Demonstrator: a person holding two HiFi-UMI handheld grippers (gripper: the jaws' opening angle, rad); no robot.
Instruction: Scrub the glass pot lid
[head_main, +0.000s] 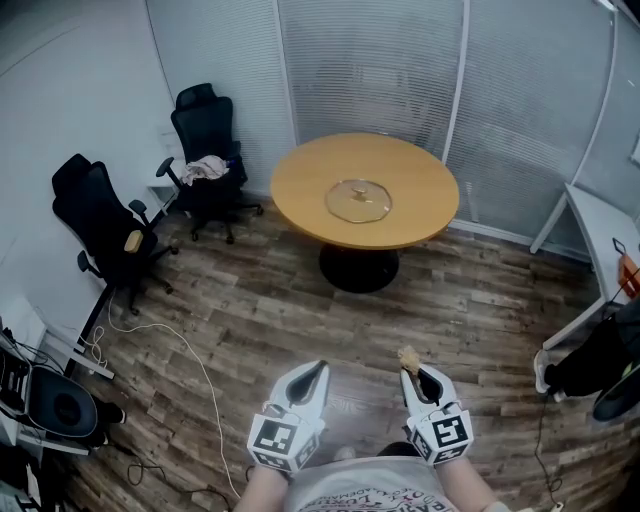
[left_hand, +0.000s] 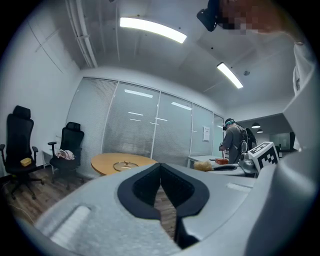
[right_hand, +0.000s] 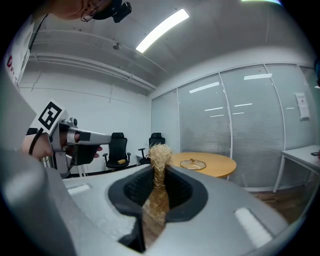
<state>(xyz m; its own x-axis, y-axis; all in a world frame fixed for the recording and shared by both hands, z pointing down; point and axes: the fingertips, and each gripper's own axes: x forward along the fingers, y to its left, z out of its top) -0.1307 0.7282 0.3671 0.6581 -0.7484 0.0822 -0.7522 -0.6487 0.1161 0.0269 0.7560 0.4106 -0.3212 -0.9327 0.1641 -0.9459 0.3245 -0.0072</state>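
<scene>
The glass pot lid (head_main: 358, 199) lies flat on a round wooden table (head_main: 420, 215) far ahead of me; it also shows small in the left gripper view (left_hand: 124, 165) and in the right gripper view (right_hand: 192, 163). My left gripper (head_main: 318, 369) is shut with nothing between its jaws, held low near my body. My right gripper (head_main: 410, 368) is shut on a tan fibrous scrubber (right_hand: 159, 170), whose tuft (head_main: 407, 357) sticks up past the fingertips. Both grippers are well short of the table.
Two black office chairs (head_main: 208, 150) (head_main: 100, 225) stand at the left, one with a cloth on it. A white desk (head_main: 600, 225) is at the right. Cables (head_main: 190, 360) trail over the wooden floor. A person (left_hand: 235, 142) stands in the background.
</scene>
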